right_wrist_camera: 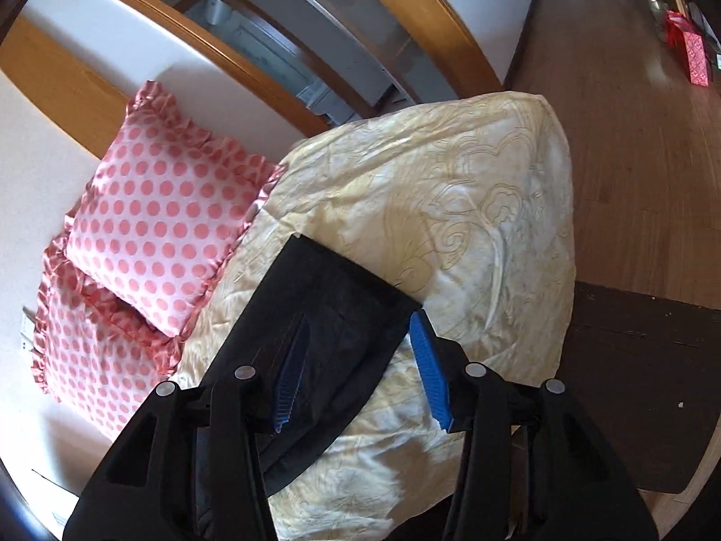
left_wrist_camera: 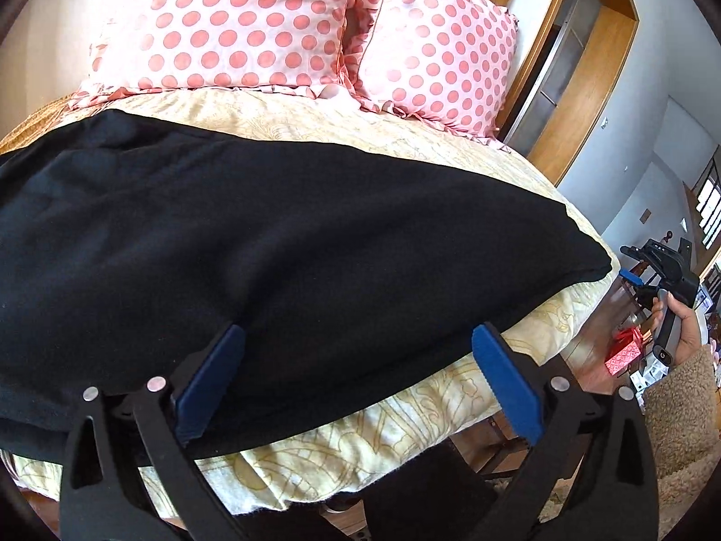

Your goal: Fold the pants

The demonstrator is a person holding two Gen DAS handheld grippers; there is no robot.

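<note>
Black pants [left_wrist_camera: 270,243] lie flat across the bed [left_wrist_camera: 405,433], leg-on-leg already (looks like). Left gripper [left_wrist_camera: 356,378] and right gripper [right_wrist_camera: 356,369] both hover wide open, empty. Next: pinch the cuff end, fold toward the waist.

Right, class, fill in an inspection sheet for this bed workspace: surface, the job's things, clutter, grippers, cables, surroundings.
Surface: bed with a cream patterned bedspread, wrinkled.
Job's things: black pants lying spread across the bed, one end near its edge.
Clutter: two pink polka-dot pillows at the head of the bed, clear of the pants.
Grippers: left gripper open over the pants' near edge; right gripper open above the pants' end, holding nothing.
Cables: nothing seen.
Surroundings: wooden floor, red gift bag on it, wood-framed doorway beside the bed.
</note>
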